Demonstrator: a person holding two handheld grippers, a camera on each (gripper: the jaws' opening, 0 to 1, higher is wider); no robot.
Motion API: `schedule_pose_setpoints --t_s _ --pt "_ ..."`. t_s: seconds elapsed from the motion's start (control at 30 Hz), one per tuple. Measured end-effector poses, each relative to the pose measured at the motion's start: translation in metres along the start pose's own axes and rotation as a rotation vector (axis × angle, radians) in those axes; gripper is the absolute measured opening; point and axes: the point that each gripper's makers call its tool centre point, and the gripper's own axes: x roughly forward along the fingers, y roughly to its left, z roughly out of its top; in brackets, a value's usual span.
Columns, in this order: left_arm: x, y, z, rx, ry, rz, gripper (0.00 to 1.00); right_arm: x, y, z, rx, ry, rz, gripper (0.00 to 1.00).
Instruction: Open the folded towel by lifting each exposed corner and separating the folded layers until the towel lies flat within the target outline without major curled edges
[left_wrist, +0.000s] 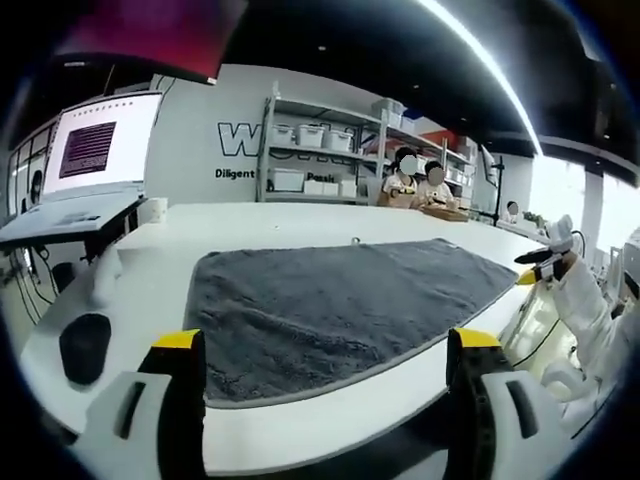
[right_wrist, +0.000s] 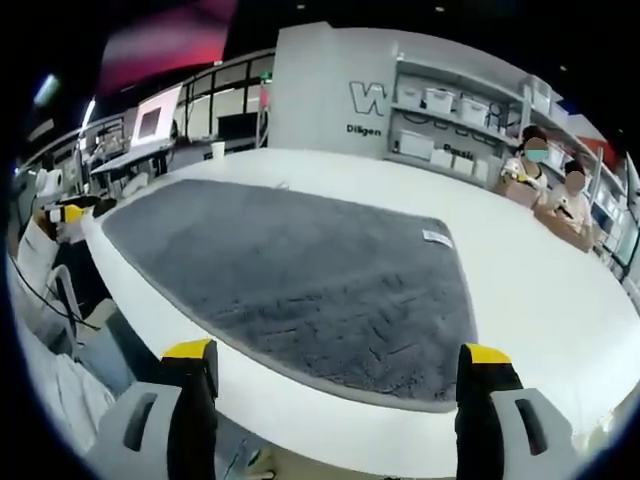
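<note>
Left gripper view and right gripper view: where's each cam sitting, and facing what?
Left gripper view: rides the left gripper, jaws apart, facing the grey towel on the white table; the right gripper enters at right.
Right gripper view: rides the right gripper, jaws apart, facing the towel's other end; left gripper's yellow tip at left.
Shared: towel, table, shelving.

Towels: one grey towel (left_wrist: 345, 310) is lying spread on the worktop (left_wrist: 270, 225); it is lying there in the right gripper view too (right_wrist: 300, 270).
Labels: one small white tag (right_wrist: 437, 238) is showing on the towel.
Worktops: one white worktop is carrying it.
Grippers: two, left gripper (left_wrist: 330, 375) and right gripper (right_wrist: 340, 385), each showing two yellow-tipped jaws standing apart.
People: two are sitting at the far end (left_wrist: 418, 180).
Shelving units: one is standing behind (left_wrist: 320, 150).
Screens: one is glowing (left_wrist: 100, 145).
</note>
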Motion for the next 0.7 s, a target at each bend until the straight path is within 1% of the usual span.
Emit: schedule_pose_setpoints --t_s 0.2,0.4,0.7 --pt "0.006 -0.002 0.004 -0.001 0.000 -0.003 0.99 0.004 0.004 0.007 0.003 -0.008 0.003 0.99" --pt "0.012 -0.008 0.006 -0.001 0.002 -0.019 0.99 0.010 0.013 0.014 0.008 -0.020 0.020 0.99" --pt "0.020 -0.004 0.007 -0.018 0.001 -0.027 0.99 0.024 0.018 0.019 0.001 -0.004 0.036 0.98"
